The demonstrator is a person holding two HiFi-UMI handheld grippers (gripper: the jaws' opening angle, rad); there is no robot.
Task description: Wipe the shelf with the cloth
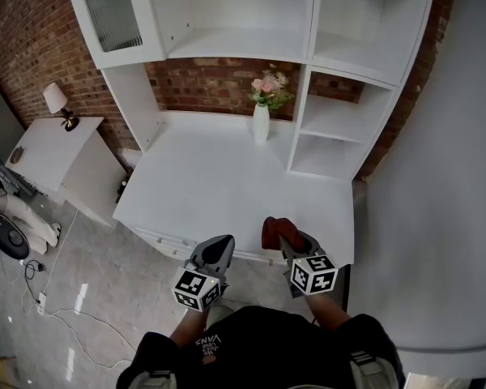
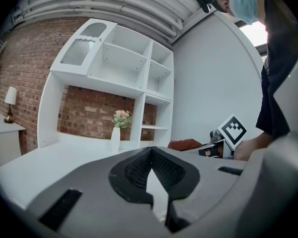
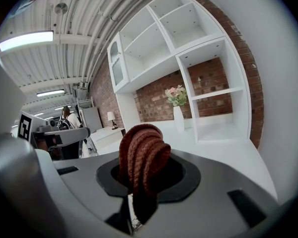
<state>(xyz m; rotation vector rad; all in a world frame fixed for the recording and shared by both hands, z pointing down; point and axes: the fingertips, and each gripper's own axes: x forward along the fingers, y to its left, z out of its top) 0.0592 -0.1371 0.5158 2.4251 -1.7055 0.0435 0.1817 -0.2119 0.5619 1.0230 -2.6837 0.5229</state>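
Note:
The white shelf unit (image 1: 219, 177) has a wide lower surface, open compartments (image 1: 332, 148) at the right and upper shelves. A rust-red knitted cloth (image 1: 272, 231) is bunched between the jaws of my right gripper (image 1: 285, 232), over the front right edge of that surface. In the right gripper view the cloth (image 3: 141, 157) stands rolled up in my shut right gripper (image 3: 141, 175). My left gripper (image 1: 221, 244) hovers at the front edge, to the left of the right one. Its jaws (image 2: 151, 170) are closed with nothing in them. The cloth (image 2: 185, 144) also shows in the left gripper view.
A white vase of pink flowers (image 1: 261, 122) stands at the back of the surface, next to the compartments. A low white side table (image 1: 57, 148) with a lamp (image 1: 58, 104) is at the left. Cables lie on the floor. A grey wall (image 1: 437, 177) bounds the right.

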